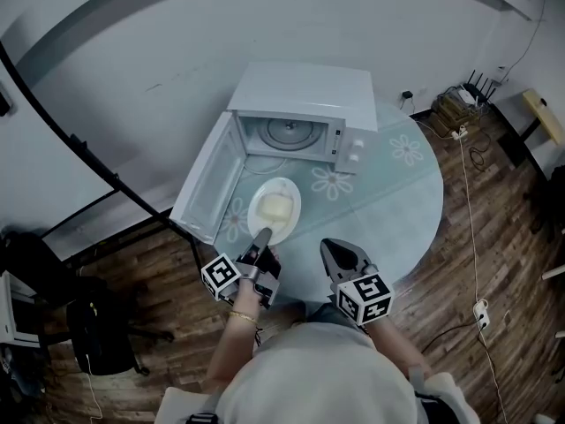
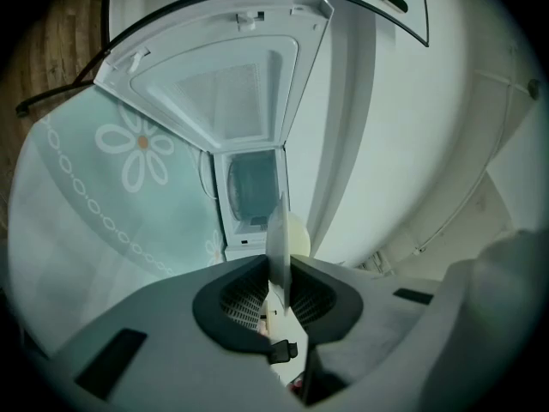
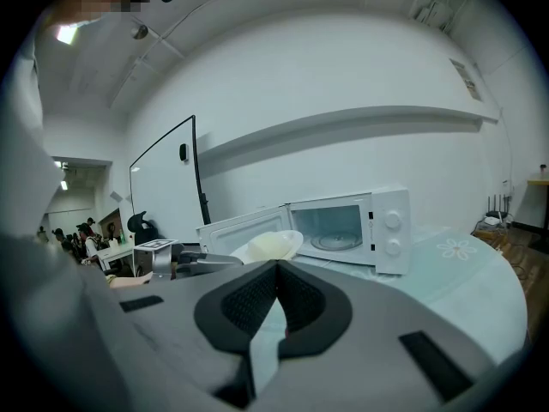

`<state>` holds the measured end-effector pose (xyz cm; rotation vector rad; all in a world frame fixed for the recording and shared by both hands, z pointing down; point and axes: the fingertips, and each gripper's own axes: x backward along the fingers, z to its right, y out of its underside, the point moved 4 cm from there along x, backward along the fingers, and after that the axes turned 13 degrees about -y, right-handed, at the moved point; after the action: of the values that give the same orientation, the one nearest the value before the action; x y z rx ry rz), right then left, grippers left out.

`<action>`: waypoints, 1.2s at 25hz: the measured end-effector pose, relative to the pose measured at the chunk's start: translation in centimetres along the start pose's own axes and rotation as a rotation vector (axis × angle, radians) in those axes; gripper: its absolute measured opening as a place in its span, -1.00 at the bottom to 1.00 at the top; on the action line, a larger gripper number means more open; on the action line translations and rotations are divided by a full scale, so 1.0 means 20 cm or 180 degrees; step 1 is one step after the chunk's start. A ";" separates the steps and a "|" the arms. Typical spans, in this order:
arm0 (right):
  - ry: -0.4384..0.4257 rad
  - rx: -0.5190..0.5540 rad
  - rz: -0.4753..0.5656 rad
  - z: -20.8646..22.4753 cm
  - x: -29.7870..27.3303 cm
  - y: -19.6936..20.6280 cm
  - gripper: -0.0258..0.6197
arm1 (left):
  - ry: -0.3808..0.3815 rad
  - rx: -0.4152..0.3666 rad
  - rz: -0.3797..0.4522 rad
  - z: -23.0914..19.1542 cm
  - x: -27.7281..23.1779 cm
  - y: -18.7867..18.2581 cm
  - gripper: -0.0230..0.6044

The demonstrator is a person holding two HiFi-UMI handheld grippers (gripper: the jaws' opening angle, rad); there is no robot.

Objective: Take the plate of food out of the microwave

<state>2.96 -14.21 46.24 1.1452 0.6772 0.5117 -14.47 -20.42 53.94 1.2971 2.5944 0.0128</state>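
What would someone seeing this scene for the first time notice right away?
The plate of food, clamped by its rim in the left gripper, is out over the round table in front of the white microwave. The microwave's door is swung wide, with only the turntable inside. The right gripper hangs shut and empty nearby.

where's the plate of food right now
Head view, centre: the plate is outside the microwave, held at its rim by the left gripper over the table.

Left gripper (image 1: 262, 237) level, fingers clamped on plate (image 1: 290, 193) rim. Right gripper (image 1: 333, 247) fingers closed, empty.
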 end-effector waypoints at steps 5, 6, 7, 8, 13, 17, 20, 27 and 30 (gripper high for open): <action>0.0008 0.0001 0.0027 -0.03 0.03 0.01 -0.90 | 0.0026 0.0010 -0.0003 0.01 0.08 0.03 -0.75; 0.0006 0.0003 0.0032 -0.03 0.04 0.01 -0.90 | 0.0041 0.0014 0.0000 0.01 0.09 0.04 -0.75; 0.0003 0.0004 0.0035 -0.04 0.04 0.01 -0.90 | 0.0048 0.0017 0.0003 0.01 0.11 0.04 -0.75; 0.0000 0.0006 0.0034 -0.04 0.04 0.02 -0.90 | 0.0049 0.0018 0.0004 0.01 0.12 0.05 -0.75; -0.0012 -0.0001 0.0019 -0.07 0.06 0.04 -0.90 | 0.0029 -0.0033 -0.0006 0.01 0.16 0.07 -0.75; -0.0002 0.0024 -0.0010 -0.08 0.06 0.05 -0.90 | 0.0104 -0.0051 -0.0032 0.03 0.17 0.09 -0.75; 0.0012 0.0060 -0.0039 -0.08 0.06 0.05 -0.90 | 0.0094 -0.0071 -0.0057 0.03 0.16 0.09 -0.75; 0.0023 0.0086 -0.0043 -0.09 0.05 0.05 -0.90 | 0.0093 -0.0041 -0.0085 0.03 0.16 0.10 -0.75; 0.0020 0.0099 -0.0039 -0.09 0.05 0.04 -0.90 | 0.0111 -0.0037 -0.0091 0.04 0.16 0.10 -0.75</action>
<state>2.34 -12.02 46.37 1.1684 0.6994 0.4962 -14.57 -16.83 52.75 1.2668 2.6377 0.0456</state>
